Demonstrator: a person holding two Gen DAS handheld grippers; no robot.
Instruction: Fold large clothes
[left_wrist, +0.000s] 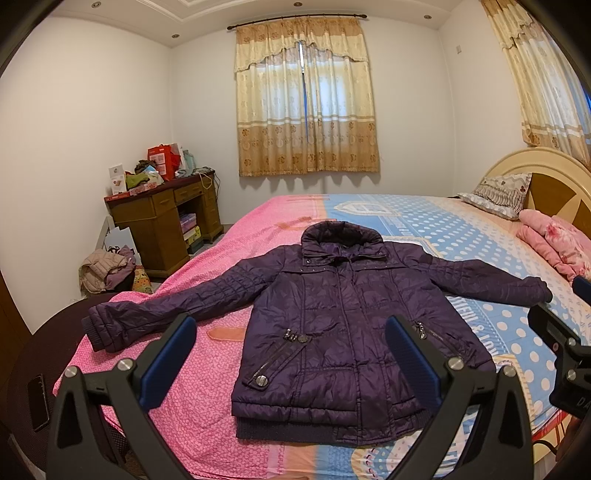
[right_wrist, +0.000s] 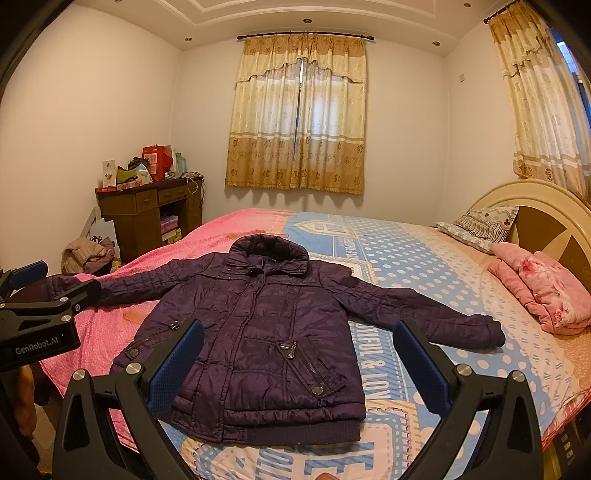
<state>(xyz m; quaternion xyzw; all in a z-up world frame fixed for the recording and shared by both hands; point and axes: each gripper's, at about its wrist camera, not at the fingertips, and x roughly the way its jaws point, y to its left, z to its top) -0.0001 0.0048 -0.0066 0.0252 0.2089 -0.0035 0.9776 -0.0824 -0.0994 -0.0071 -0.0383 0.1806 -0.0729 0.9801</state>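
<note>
My left gripper (right_wrist: 33, 291) hides the jacket's (right_wrist: 258, 325) far cuff (right view); items on the desk (left_wrist: 162, 218) ahead are too small to identify.

This is a bedroom in a home. A big bed (right_wrist: 424, 266) fills most of the room, with a pink and blue dotted bedspread (left_wrist: 436, 225) over it. At its head stands a round cream headboard (right_wrist: 535, 199), with a pillow (right_wrist: 480, 225) leaning on it and a folded pink blanket (right_wrist: 543, 291) near it. Yellow flowered curtains (right_wrist: 297, 114) hang on a rod over the window in the far wall. A brown wooden desk (left_wrist: 162, 218) stands in the corner, and boxes and a red bag (left_wrist: 162, 157) are piled on top. A heap of clothes (left_wrist: 105, 271) lies on the floor beside the desk. Small round lights sit in the white ceiling.
</note>
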